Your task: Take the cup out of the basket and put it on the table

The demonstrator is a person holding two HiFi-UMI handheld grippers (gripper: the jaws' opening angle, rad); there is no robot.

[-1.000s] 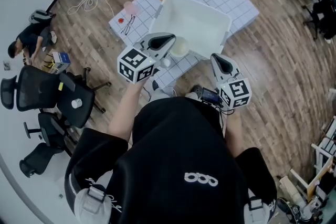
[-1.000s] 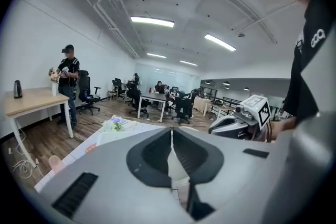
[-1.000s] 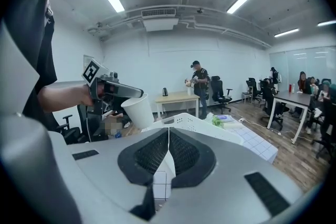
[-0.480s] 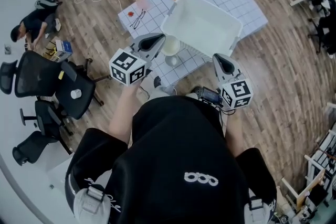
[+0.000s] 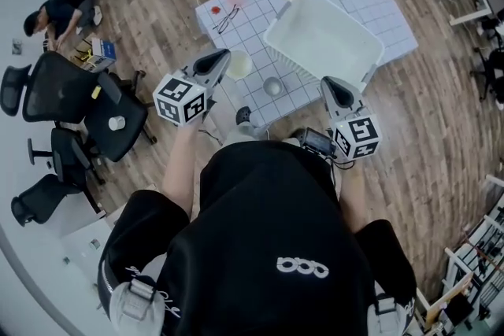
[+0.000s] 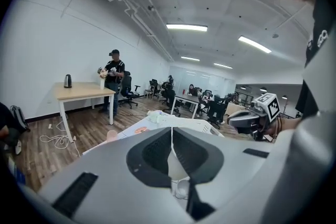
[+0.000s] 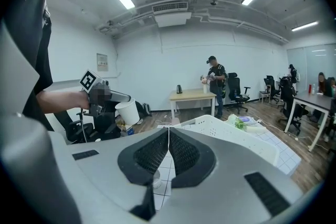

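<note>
Your left gripper (image 5: 224, 58) is clenched on the cup (image 5: 239, 64), and its own view shows the thin white wall pinched right between the pads, with the cup's body hanging below them. The cup is out of the basket (image 5: 323, 35) and off to its left, held in the air over the near left part of the table (image 5: 250, 26) with its checked cloth. From your right gripper's view you can see it held up beside the marker cube, mouth tilted upward. Just beyond it on the cloth sits a small glass (image 5: 272, 86), between the cup and the basket's near corner. The basket stands empty on the cloth. Your right gripper (image 5: 328, 83) hangs at the basket's near right corner, jaws pressed together with nothing between them. Office chairs (image 5: 75, 122) stand on the wooden floor to your left.
</note>
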